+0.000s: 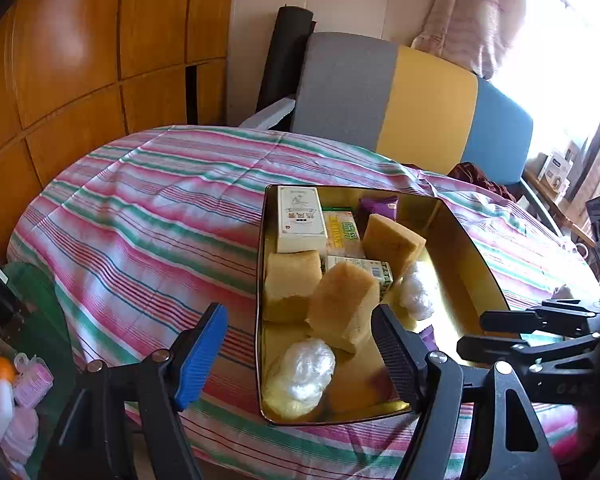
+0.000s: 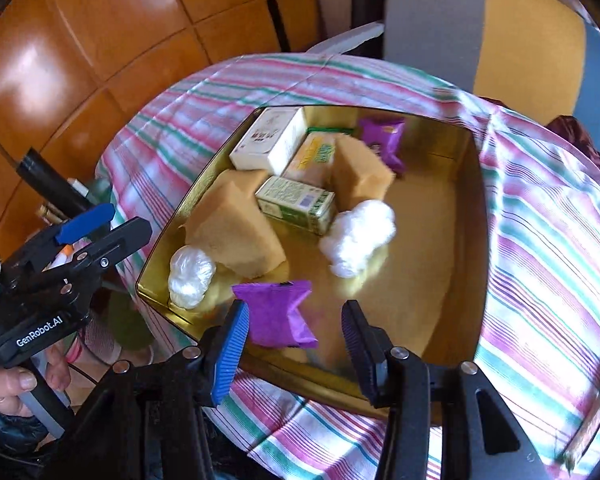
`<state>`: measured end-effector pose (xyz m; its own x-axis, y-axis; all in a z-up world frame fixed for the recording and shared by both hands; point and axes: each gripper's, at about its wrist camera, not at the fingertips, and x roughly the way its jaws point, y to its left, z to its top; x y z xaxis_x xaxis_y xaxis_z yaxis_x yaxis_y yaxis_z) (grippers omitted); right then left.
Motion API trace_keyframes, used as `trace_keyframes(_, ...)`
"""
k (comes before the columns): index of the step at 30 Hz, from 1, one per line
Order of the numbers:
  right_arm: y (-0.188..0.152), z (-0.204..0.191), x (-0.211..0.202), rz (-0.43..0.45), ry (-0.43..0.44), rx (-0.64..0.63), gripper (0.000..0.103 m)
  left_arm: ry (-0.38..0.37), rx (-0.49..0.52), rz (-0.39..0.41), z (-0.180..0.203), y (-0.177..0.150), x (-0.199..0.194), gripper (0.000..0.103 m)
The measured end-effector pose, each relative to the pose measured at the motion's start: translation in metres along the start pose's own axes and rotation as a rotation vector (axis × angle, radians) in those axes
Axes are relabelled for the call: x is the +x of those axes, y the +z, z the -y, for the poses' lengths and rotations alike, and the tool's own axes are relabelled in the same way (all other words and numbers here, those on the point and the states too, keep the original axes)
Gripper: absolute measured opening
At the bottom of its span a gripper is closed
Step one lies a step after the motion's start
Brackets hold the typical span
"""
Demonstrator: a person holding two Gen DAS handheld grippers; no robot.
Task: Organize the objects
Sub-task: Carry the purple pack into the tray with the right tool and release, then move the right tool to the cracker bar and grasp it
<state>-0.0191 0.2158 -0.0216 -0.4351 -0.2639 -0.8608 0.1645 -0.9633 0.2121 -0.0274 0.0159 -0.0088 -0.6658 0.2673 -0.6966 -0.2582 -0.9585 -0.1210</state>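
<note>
Striped pink, green and white cloth covers the counter [image 2: 540,248], with wooden wall panels and a grey, yellow and blue chair back behind it.

The right hand-held gripper [image 2: 296,344] hangs over the near edge of a gold tin tray [image 2: 466,248], its jaws apart. A purple packet [image 2: 278,312] lies between them on the tray floor; the blue pad sits just beside its edge, but the black pad is clear of it, so nothing is clamped. The left hand-held gripper [image 1: 300,356] hovers at the tray's near left corner, jaws wide apart and empty.

Moving outward across the tray: a clear plastic wad [image 2: 192,276] sits in the near left corner, against a tan sponge block [image 2: 236,224]. A white fluffy wad [image 2: 360,236] lies mid-tray. Beyond are a green carton [image 2: 296,204], a second sponge block [image 2: 360,176], a yellow packet [image 2: 312,156], a white box [image 2: 272,142] in the far left corner, and another purple packet [image 2: 382,138] near the far edge.

Judging by this, most items are already gathered in the tray. Nothing loose shows on the cloth nearby, so the task looks close to finished, though the contents are still jumbled rather than neatly arranged.
</note>
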Motion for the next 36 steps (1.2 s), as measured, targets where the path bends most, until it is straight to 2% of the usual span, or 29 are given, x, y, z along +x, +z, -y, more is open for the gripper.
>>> trace_keyframes(12, -0.019, 0.049, -0.027, 0.071, -0.058, 0.131, 0.049, -0.021, 0.067, 0.004, 0.025, 0.000, -0.006, 0.076)
trace_keyframes(22, -0.049, 0.126, -0.059, 0.128, -0.145, 0.357, 0.050, -0.053, 0.144, 0.007, 0.057, 0.003, -0.007, 0.076)
trace_keyframes(30, -0.089, 0.203, -0.097, 0.165, -0.279, 0.583, 0.051, -0.096, 0.218, 0.004, 0.090, 0.006, -0.003, 0.077)
trace_keyframes(36, -0.123, 0.252, -0.123, 0.156, -0.395, 0.743, 0.051, -0.143, 0.273, -0.006, 0.118, 0.006, 0.002, 0.078)
